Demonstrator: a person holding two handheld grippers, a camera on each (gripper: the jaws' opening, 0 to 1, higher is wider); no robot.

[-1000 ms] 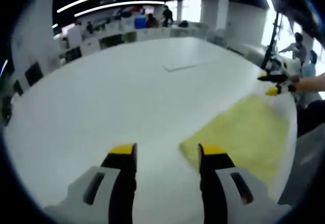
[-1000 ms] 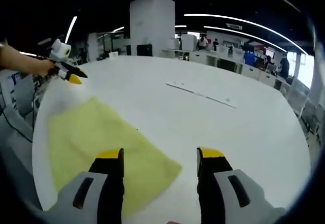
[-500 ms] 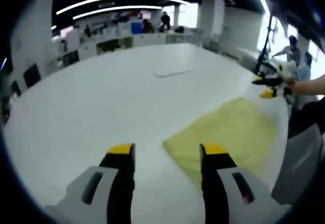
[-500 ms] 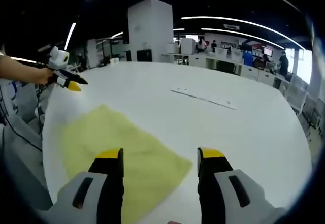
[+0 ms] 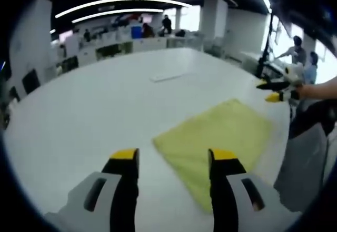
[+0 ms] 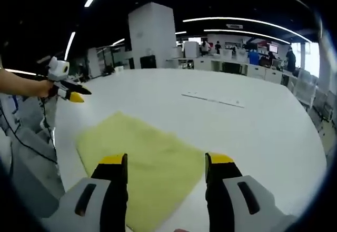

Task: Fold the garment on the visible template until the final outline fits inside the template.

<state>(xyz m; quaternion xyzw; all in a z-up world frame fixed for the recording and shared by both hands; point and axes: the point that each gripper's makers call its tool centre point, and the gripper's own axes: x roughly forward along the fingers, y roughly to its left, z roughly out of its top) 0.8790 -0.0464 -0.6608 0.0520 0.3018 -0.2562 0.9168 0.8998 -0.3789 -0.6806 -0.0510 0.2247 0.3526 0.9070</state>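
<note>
A flat yellow garment (image 5: 218,134) lies on the white table (image 5: 89,111) near its edge. My left gripper (image 5: 173,155) hovers open above the garment's near corner, with nothing between its jaws. From the other side, my right gripper (image 6: 166,159) is held open over the same garment (image 6: 142,155). A hand holds the right gripper (image 5: 275,91) past the cloth at the right of the left gripper view. In the right gripper view the left gripper (image 6: 69,91) sits off the table's left edge. A thin pale template strip (image 6: 213,99) lies further out on the table, also in the left gripper view (image 5: 167,77).
The table's curved edge (image 6: 58,137) runs close beside the garment. A grey object (image 5: 303,163) stands off the edge at the right. Desks and people (image 5: 303,50) line the far room, with a white pillar (image 6: 152,32) behind.
Both views have shifted, and the garment now sits more toward the centre of each. The garment lies flat as before, and both pairs of jaws stay apart.
</note>
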